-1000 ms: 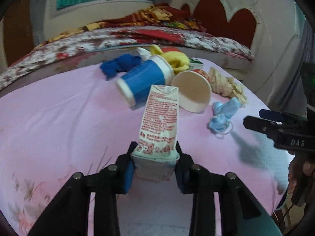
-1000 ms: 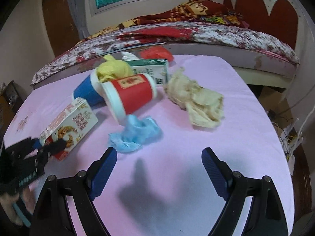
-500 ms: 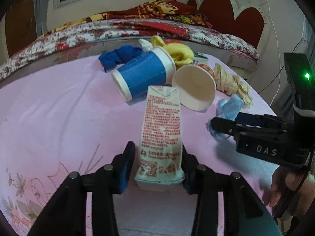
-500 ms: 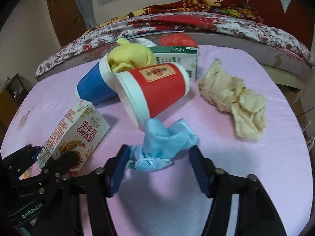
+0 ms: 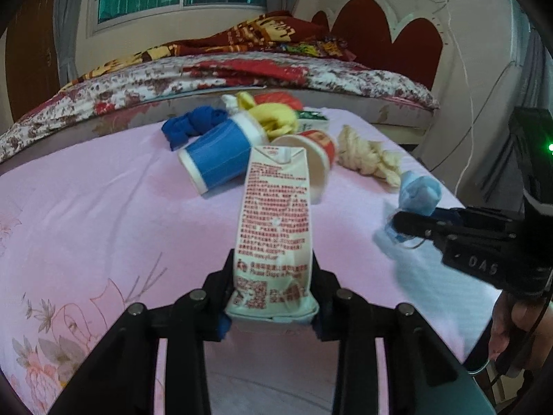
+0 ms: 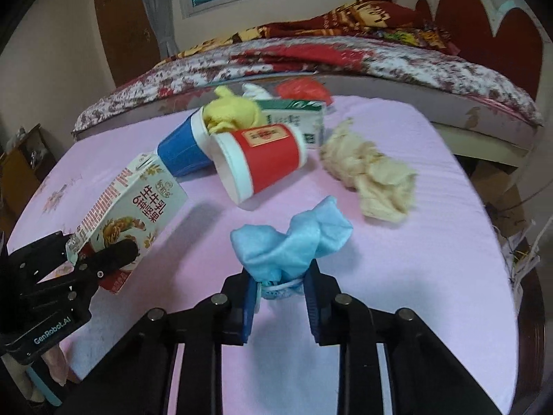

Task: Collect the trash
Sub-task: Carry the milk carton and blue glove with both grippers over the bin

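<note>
Lying on the pink cloth (image 6: 432, 242): two cups (image 6: 266, 159), two cartons (image 6: 131, 207)

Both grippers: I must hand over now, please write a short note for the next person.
Left gripper: shut on the milk carton, lifted off the pink cloth.
Right gripper: jaws closing on the crumpled blue mask, which is pinched between them.
Left to collect: blue cup, red cup, beige wad, green carton.
No bin in view.
</note>
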`<state>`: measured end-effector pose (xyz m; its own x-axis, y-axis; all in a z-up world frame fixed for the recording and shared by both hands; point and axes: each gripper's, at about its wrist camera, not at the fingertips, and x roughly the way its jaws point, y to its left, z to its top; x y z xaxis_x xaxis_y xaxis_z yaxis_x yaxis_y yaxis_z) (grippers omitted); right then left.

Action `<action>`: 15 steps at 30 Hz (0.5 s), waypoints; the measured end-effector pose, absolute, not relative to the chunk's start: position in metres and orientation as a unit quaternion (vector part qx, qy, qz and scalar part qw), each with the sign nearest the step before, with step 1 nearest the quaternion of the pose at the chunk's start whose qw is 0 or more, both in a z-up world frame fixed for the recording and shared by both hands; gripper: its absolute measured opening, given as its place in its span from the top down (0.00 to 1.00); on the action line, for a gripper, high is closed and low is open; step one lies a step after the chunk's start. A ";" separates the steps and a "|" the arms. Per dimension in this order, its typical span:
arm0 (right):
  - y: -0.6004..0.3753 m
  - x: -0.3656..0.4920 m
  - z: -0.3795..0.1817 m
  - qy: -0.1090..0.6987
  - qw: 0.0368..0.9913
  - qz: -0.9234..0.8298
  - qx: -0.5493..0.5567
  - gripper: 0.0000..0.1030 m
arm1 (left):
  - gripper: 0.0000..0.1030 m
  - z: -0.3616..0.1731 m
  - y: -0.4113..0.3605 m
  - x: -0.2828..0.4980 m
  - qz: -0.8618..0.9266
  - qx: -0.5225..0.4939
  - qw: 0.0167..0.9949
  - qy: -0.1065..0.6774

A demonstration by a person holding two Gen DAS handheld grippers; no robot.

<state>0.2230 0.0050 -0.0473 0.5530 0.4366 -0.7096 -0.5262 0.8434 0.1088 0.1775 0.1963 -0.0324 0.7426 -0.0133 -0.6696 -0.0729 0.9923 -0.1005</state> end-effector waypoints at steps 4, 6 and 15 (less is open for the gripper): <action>-0.022 0.206 -0.029 0.370 0.891 0.258 -0.056 0.74 | 0.65 -0.023 0.179 0.164 0.008 -0.051 0.935 0.350; -0.040 0.196 -0.019 0.360 0.899 0.244 -0.057 0.74 | 0.65 -0.020 0.171 0.158 0.003 -0.049 0.936 0.348; -0.116 0.165 0.007 0.348 0.915 0.199 -0.042 0.74 | 0.65 -0.004 0.130 0.141 -0.026 -0.037 0.940 0.339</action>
